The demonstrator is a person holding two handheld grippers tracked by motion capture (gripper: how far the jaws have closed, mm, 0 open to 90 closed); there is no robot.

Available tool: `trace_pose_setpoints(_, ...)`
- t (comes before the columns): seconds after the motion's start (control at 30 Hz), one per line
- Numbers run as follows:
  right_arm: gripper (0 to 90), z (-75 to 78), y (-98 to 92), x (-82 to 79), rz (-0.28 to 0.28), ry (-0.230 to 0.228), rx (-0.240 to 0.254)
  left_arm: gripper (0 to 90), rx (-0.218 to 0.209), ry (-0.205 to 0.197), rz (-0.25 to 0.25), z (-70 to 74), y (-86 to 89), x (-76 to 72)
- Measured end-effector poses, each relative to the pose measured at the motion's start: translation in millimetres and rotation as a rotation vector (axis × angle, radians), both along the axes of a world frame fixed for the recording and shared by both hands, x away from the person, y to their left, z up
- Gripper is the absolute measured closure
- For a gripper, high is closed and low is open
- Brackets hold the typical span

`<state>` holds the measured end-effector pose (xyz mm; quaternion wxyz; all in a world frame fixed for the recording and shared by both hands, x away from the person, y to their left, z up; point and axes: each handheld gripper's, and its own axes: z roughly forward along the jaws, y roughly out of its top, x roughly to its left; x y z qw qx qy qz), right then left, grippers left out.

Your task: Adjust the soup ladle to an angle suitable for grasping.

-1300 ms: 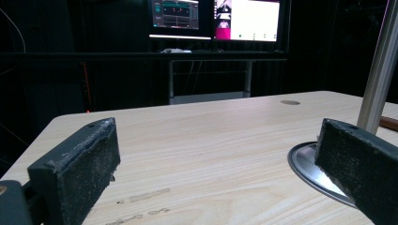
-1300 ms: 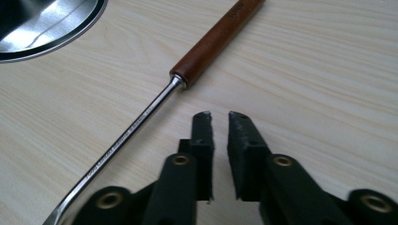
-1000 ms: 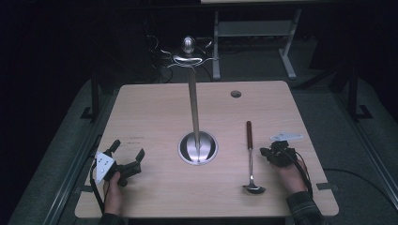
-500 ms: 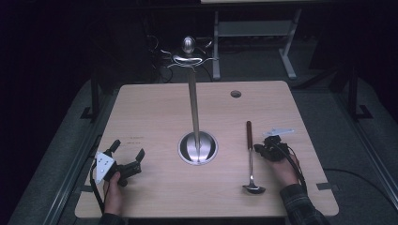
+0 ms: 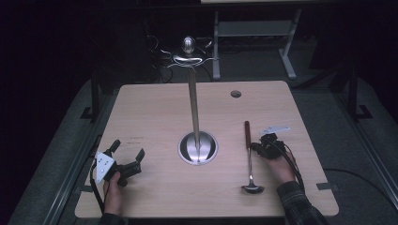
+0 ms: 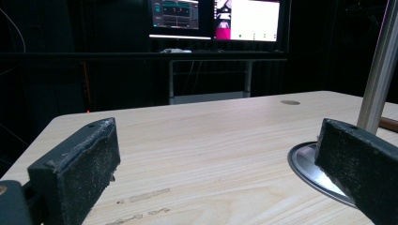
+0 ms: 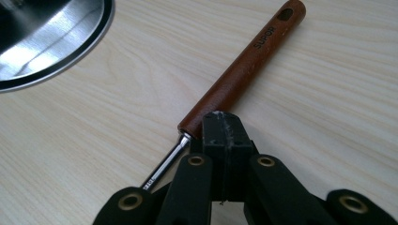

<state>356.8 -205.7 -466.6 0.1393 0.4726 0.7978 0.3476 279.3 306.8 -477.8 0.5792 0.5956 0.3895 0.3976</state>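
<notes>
On the pale wooden table (image 5: 155, 108), a steel ladle with a brown wooden handle (image 5: 247, 140) lies right of the round-based steel stand (image 5: 197, 147). The right gripper (image 5: 261, 146) has its jaws pressed together over the handle's lower end; the left gripper (image 5: 127, 153) rests with jaws spread, holding nothing.

Light: you worked in a dim room; only the table (image 5: 155, 108) was lit.
Glare: monitors (image 6: 213, 18) overexposed, steel base (image 7: 44, 40) streaked.
Focus: near jaws soft.

Your right claw (image 7: 220, 129) is black, its linkage arms pinned with brass-coloured rivets. Your left claw (image 5: 126, 157) carries a grey three-cornered plate and a black cable. Your right sleeve (image 5: 300, 204) is dark plaid.
</notes>
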Motion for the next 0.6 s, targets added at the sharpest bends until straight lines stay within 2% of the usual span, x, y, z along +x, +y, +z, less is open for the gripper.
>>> trace_pose_setpoints(0.37, 89.6, 0.3, 6.2, -0.7, 0.028, 0.012, 0.018, 0.0, 0.0, 0.0, 0.0, 0.0, -0.1, 0.0)
trace_pose_setpoints(0.6, 89.6, -0.7, 12.0, -1.4, 0.064, 0.013, 0.023, 0.0, 0.001, 0.0, 0.0, 0.0, -0.1, 0.0)
